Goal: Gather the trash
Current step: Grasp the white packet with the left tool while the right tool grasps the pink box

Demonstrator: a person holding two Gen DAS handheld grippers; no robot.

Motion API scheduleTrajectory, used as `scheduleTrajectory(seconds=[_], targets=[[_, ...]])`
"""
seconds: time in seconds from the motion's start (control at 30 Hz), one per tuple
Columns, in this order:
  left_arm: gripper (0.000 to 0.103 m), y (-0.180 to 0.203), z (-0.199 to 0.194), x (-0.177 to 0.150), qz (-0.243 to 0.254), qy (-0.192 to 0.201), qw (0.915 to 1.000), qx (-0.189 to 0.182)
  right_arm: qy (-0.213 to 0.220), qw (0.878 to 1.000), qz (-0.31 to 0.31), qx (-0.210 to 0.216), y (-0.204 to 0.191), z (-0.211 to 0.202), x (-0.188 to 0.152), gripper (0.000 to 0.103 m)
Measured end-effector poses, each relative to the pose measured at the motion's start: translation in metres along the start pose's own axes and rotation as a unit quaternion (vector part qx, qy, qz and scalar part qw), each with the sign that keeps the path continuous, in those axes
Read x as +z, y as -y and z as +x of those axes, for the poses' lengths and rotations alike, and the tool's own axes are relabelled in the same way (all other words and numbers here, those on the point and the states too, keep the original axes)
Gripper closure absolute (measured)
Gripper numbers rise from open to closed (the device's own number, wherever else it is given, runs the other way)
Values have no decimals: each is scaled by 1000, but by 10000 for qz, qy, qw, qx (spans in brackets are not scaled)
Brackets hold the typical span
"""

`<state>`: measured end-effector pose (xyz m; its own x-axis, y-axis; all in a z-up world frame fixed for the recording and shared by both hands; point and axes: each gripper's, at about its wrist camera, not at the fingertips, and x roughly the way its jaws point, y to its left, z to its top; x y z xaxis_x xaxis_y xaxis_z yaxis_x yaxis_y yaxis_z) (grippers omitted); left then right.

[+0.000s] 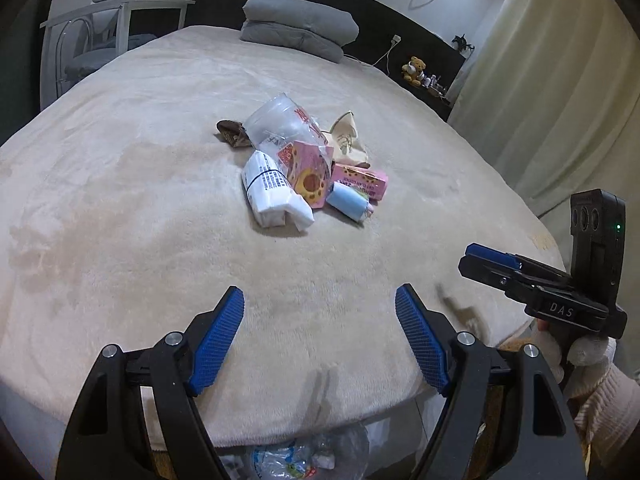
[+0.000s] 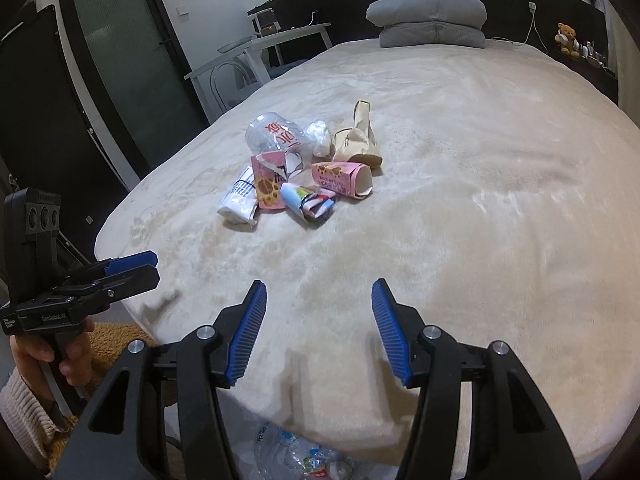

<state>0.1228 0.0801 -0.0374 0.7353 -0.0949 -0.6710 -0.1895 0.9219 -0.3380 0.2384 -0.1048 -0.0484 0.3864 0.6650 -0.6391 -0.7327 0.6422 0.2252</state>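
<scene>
A pile of trash lies mid-bed: a clear plastic cup (image 1: 280,118) (image 2: 276,136), a white wrapper (image 1: 272,192) (image 2: 240,200), a pink carton (image 1: 308,176) (image 2: 268,184), a pink box (image 1: 360,180) (image 2: 344,178), a blue-white packet (image 1: 348,200) (image 2: 310,202), a beige paper bag (image 1: 346,140) (image 2: 358,140) and a brown wrapper (image 1: 232,132). My left gripper (image 1: 320,320) is open and empty over the bed's near edge. My right gripper (image 2: 320,316) is open and empty, also short of the pile. Each shows in the other's view, right (image 1: 492,262) and left (image 2: 132,266).
The beige blanket (image 1: 140,200) covers the bed. A grey folded pillow (image 1: 296,26) sits at the head. A clear plastic bag with trash (image 1: 300,460) (image 2: 304,456) lies below the bed's near edge. A white table (image 1: 120,12) stands left, curtains (image 1: 560,80) right.
</scene>
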Motion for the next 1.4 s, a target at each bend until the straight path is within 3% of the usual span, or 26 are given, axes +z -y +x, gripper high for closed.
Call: scheduleTrajectory(seconds=[0.23,0.5,0.87,0.93,1.03,1.27,1.4], targets=[[26,-19,26,36,-5,-37,10000,24,-7,10000,-15,21,16,40,35,44],[26,-43,65,68,-305,-264,9985,-356,-154,9998,-71,53,34,87,65,43],[28,-38,102,75,234,-690,9972,-151,-385,9968,-572,395,33,124,84,43],[42,-39,105,76,288,-717,9969,-128,-394,9961,-679,407,30,128,86,43],[49,-43,109,76,324,-774,9964,-77,-472,9950,-793,393,26,133,86,58],[55,-41,108,75,398,-682,9969,5,-377,9934,-1038,301,16,124,79,70],[56,-41,103,75,395,-584,9975,27,-292,9937,-1047,284,13,116,76,72]])
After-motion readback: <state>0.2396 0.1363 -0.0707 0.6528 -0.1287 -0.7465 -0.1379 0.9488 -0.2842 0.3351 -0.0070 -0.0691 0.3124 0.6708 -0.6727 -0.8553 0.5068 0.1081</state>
